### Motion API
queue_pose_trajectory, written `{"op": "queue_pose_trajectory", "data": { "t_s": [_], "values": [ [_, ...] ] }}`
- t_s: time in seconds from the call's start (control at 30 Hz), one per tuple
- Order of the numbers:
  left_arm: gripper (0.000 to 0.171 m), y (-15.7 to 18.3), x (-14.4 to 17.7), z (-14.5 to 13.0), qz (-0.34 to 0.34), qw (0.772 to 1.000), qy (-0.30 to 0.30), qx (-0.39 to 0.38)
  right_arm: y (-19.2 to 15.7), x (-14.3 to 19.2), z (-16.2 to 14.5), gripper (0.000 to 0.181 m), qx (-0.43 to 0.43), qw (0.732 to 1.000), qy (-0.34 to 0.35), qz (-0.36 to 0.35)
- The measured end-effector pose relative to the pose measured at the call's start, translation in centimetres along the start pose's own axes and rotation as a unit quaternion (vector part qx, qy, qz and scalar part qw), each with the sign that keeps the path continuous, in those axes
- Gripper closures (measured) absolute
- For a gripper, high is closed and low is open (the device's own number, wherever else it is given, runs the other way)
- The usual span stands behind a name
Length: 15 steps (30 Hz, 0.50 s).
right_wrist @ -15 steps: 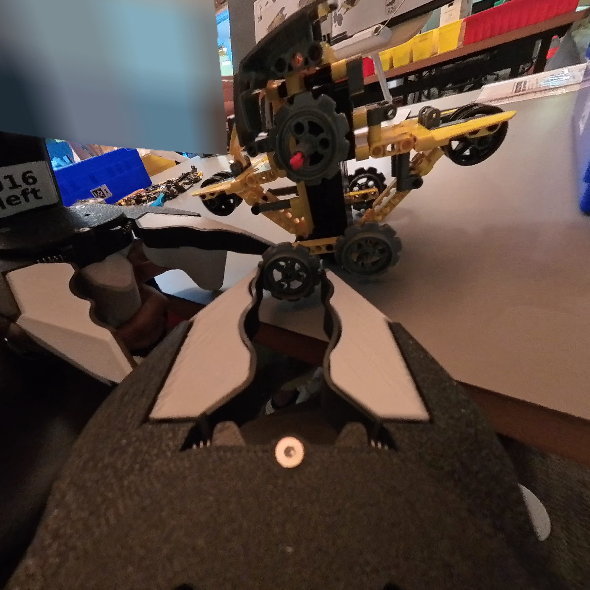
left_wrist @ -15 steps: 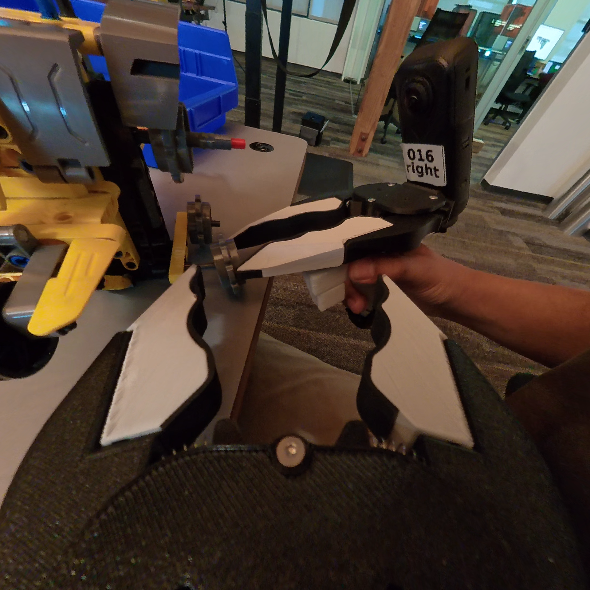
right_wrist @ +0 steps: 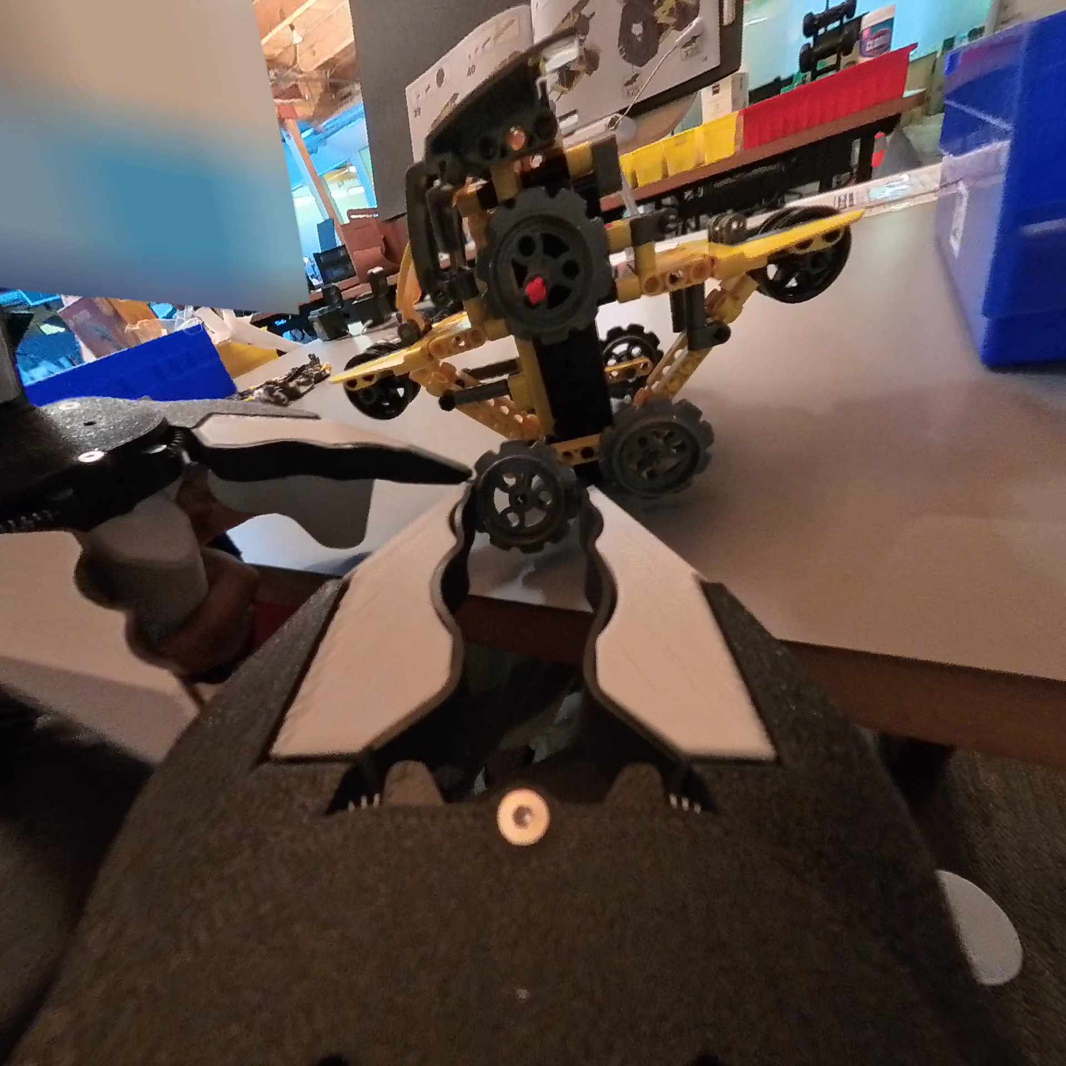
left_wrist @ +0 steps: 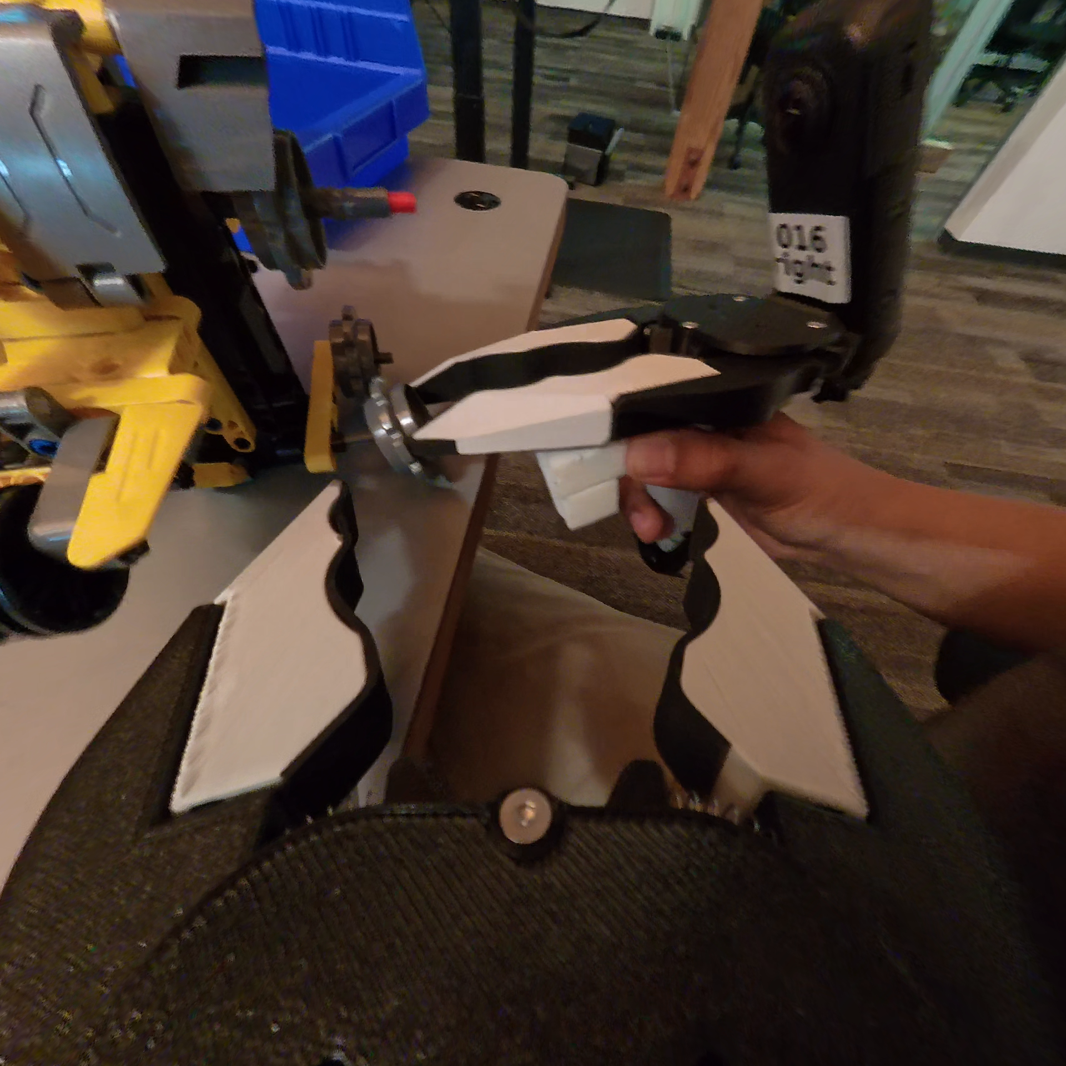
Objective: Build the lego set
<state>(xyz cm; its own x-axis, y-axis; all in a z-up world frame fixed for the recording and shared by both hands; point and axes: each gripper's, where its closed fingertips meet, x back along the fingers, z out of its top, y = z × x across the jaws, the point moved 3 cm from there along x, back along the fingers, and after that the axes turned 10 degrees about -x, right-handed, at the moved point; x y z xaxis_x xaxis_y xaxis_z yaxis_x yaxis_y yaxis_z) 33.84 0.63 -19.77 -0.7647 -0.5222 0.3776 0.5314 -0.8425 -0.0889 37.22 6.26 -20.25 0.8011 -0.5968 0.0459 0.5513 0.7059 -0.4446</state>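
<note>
A yellow and black brick-built vehicle model (right_wrist: 565, 369) stands tipped up on the grey table (right_wrist: 865, 519). My right gripper (right_wrist: 526, 507) is shut on a small black toothed wheel (right_wrist: 522, 499) at the model's lowest near corner, by the table edge. In the left wrist view the same wheel (left_wrist: 395, 430) sits between the right gripper's fingertips (left_wrist: 421, 415), next to a yellow beam of the model (left_wrist: 144, 375). My left gripper (left_wrist: 519, 519) is open and empty, just below and in front of that wheel. One of its fingers (right_wrist: 346, 455) reaches to the wheel's left.
A blue bin (left_wrist: 346, 86) stands behind the model and shows at the right in the right wrist view (right_wrist: 1015, 202). A person's hand (left_wrist: 750, 479) holds the right gripper off the table's edge. Shelves with yellow and red bins (right_wrist: 807, 121) are far back.
Both grippers have moved closer to the model. The left gripper's finger now reaches up to the wheel. The right gripper stays shut on the wheel.
</note>
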Motion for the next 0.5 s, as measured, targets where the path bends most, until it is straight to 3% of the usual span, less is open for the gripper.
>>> {"op": "queue_pose_trajectory", "data": {
  "t_s": [0.27, 0.5],
  "values": [
    [0.06, 0.5, 1.1, -0.5, -0.027, 1.0, 0.003, 0.013, 0.0, 0.0, -0.2, 0.146, -0.014, 1.0, 0.013, -0.008],
    [0.052, -0.9, -0.6, -0.3, 0.024, 0.999, -0.028, -0.03, 0.0, 0.0, -0.4, 0.146, -0.018, 1.0, -0.004, -0.013]
  ]
}}
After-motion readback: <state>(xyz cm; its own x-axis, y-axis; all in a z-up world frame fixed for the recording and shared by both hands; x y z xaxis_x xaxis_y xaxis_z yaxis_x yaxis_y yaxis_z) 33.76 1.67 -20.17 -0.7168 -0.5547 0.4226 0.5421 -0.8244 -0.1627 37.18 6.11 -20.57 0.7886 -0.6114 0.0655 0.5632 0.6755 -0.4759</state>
